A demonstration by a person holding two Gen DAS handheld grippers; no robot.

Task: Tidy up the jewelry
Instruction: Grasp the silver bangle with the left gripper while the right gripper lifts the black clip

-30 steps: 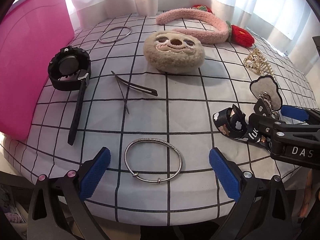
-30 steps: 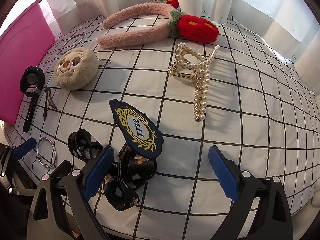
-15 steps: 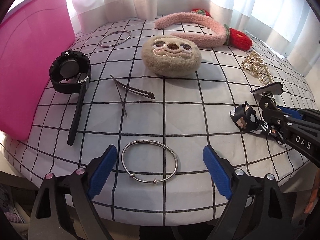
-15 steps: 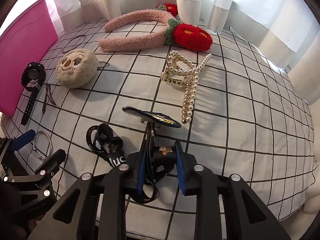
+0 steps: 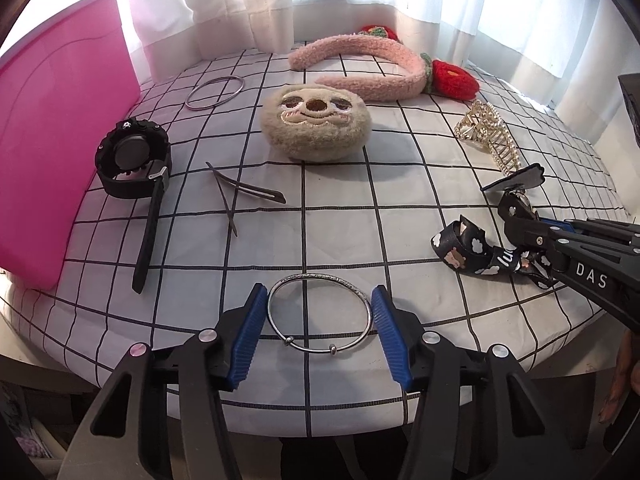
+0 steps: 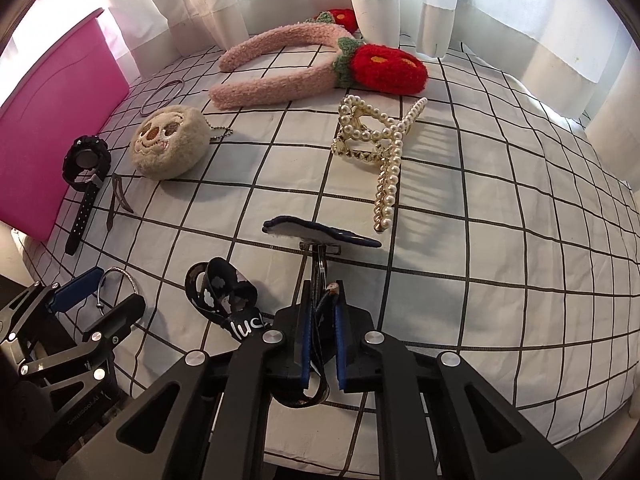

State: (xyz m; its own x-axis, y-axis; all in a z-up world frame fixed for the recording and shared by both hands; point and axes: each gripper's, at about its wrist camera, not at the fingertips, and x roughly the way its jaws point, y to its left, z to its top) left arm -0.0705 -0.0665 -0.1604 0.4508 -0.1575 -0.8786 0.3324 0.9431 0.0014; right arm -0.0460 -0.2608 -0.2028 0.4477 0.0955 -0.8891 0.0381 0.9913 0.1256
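My left gripper (image 5: 319,312) straddles a silver bangle (image 5: 320,314) lying near the table's front edge; its blue pads sit against the ring's two sides. The bangle also shows in the right wrist view (image 6: 116,284). My right gripper (image 6: 322,322) is shut on a black patterned lanyard (image 6: 224,296) with a dark blue badge (image 6: 320,234) lifted off the cloth. The lanyard also shows in the left wrist view (image 5: 476,254), held by my right gripper (image 5: 520,216).
A pink bin (image 5: 52,92) stands at the left. On the checked cloth (image 5: 400,200) lie a black watch (image 5: 132,160), dark hair clips (image 5: 240,194), a second bangle (image 5: 214,92), a sloth plush (image 5: 316,122), a pink headband (image 5: 372,68) and a pearl hair claw (image 6: 380,140).
My left gripper has closed in on the silver bangle from wide open. My right gripper shut on the lanyard and lifted it, tipping the badge up off the cloth.
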